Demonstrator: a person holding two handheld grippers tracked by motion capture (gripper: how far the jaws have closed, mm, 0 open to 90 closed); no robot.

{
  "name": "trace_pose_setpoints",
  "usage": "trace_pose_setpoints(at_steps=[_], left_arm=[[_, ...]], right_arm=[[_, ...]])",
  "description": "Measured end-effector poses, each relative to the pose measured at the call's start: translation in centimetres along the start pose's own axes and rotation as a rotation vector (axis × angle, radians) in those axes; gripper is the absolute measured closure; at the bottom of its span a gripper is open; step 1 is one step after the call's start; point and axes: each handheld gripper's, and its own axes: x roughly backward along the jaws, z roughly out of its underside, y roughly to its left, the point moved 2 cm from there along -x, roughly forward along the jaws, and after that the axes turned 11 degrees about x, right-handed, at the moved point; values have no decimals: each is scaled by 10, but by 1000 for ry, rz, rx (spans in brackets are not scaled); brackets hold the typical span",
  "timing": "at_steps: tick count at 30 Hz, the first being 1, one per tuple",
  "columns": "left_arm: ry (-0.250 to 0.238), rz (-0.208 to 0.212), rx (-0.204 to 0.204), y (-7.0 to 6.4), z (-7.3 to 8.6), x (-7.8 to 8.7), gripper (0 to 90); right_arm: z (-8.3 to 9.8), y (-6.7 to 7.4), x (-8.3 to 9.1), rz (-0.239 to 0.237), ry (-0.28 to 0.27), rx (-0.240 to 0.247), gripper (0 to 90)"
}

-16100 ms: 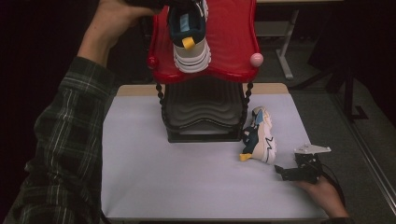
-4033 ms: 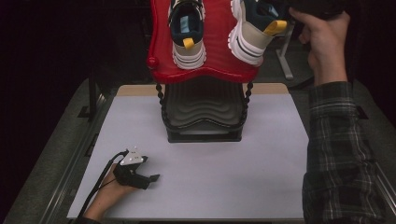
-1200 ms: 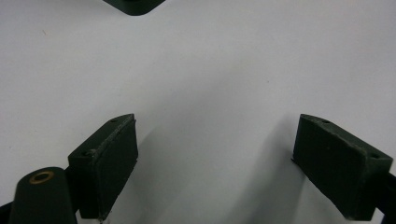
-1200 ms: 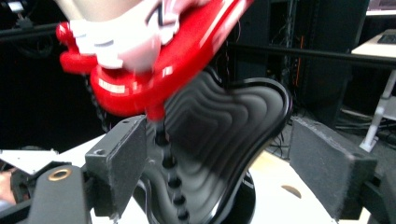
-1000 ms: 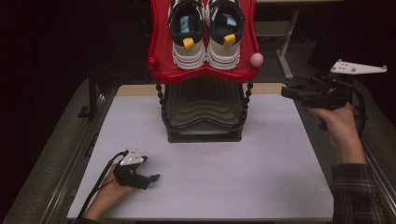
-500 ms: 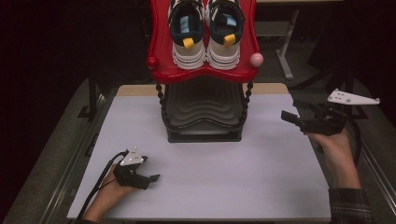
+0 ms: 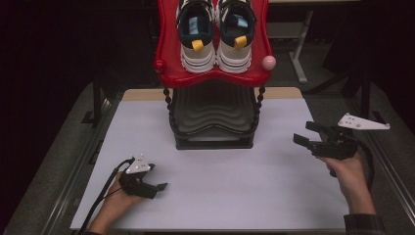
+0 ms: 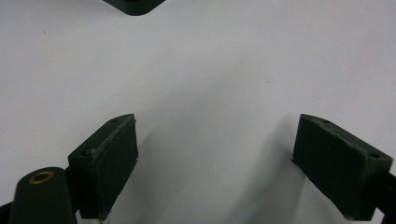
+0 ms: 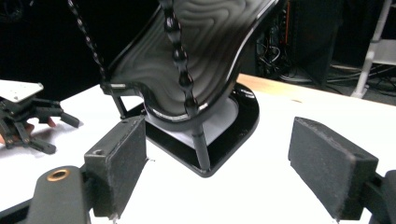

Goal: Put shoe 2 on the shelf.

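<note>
Two shoes [image 7: 215, 34] sit on the rack's [image 7: 214, 122] top shelf [image 7: 213, 78] (side by side), behind both grippers

Two sneakers sat side by side, one [image 7: 196, 34] and the other [image 7: 235, 32], on one red shelf [image 7: 171, 68]. One black shelf [image 7: 213, 105] stood beneath it on one counter [image 7: 235, 186]. Two balls capped the red shelf's corners: one red [image 7: 159, 65], one pink [image 7: 269, 62]. Two tongs were present, the left tongs [image 7: 155, 188] and the right tongs [image 7: 307, 133].
</note>
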Motion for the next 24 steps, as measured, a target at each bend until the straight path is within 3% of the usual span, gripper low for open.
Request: trace_pose_setpoints(at_steps=[10,24], left_arm=[[2,-1,-2,0,0,0,131],[-2,-6,4,-1,0,0,131]], right_arm=[[37,4,-4,33,78,-9,180],[90,8,-2,107,282,-40,144]])
